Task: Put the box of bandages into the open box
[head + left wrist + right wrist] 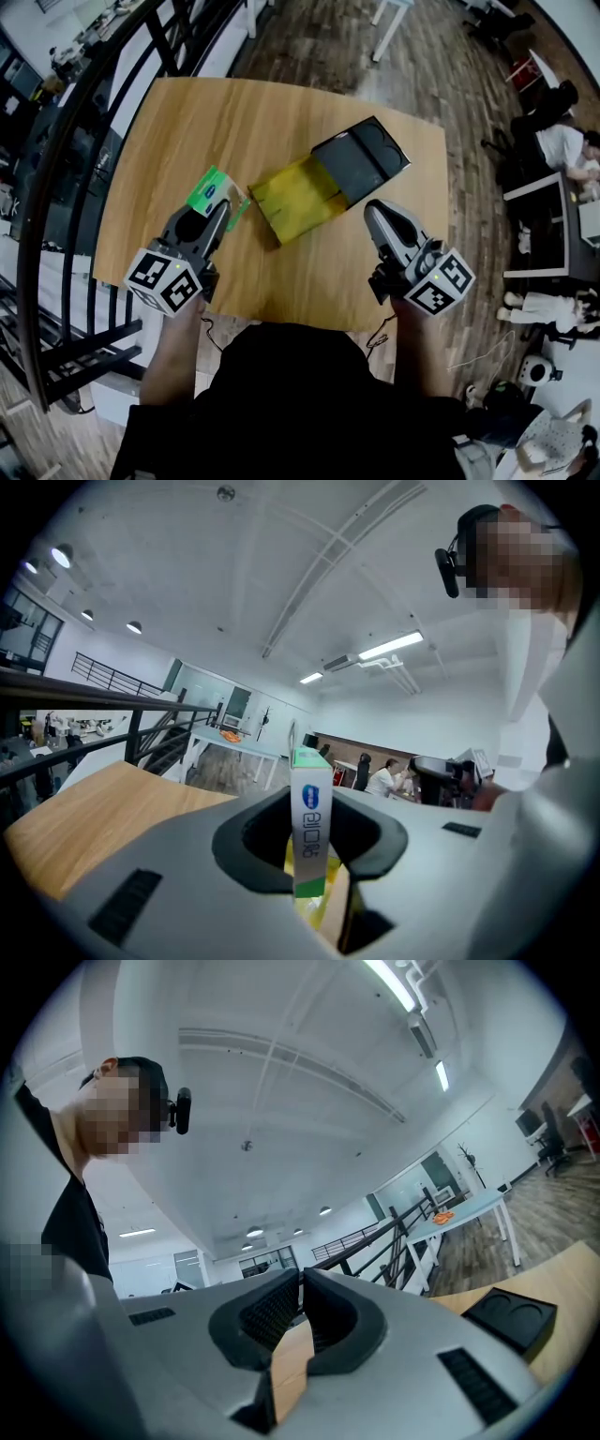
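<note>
A green and white box of bandages is pinched between the jaws of my left gripper, held above the wooden table at its left. In the left gripper view the box of bandages stands edge-on between the two jaws. The open box lies at mid-table: a yellow lined part near me and a black tray part behind it. My right gripper hovers just right of the open box with its jaws together and nothing in them; the right gripper view shows the tips meeting.
A black stair railing runs along the table's left side. Wooden floor lies beyond the table. A desk with a seated person is off to the right. The table's near edge is just in front of my body.
</note>
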`<state>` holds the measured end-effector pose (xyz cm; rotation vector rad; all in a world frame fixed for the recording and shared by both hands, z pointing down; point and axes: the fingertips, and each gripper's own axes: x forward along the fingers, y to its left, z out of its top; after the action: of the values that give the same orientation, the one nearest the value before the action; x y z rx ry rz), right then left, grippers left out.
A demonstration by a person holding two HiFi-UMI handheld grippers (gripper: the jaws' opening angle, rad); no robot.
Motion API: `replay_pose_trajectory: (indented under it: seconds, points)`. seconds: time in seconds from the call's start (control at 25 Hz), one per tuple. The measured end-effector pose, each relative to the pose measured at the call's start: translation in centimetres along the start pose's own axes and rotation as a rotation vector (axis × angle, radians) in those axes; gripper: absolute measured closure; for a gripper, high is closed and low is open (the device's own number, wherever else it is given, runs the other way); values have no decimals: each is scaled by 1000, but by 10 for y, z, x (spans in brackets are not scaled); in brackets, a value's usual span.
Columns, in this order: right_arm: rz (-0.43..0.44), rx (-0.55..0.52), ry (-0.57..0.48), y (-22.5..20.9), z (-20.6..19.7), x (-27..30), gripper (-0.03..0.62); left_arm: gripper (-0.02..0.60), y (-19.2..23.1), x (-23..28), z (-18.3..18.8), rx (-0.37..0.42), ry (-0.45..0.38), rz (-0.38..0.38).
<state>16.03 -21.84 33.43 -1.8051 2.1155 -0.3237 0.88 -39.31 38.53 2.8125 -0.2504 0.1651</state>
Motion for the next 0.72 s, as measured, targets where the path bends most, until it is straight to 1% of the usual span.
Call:
replay_pose_trajectory:
  seconds: [0.28,0.52,0.72]
  points:
    - [-41,30,-9,-40,5,-14,554,485,-4,53,-12,1,48,-41]
    - [-85,75,-12,-73,5,-20,554,485,-5,98,-29,-13,132,-78]
    - [-114,104,-5,-96,1,-27,554,485,-5,129,-53,-28,205,-96]
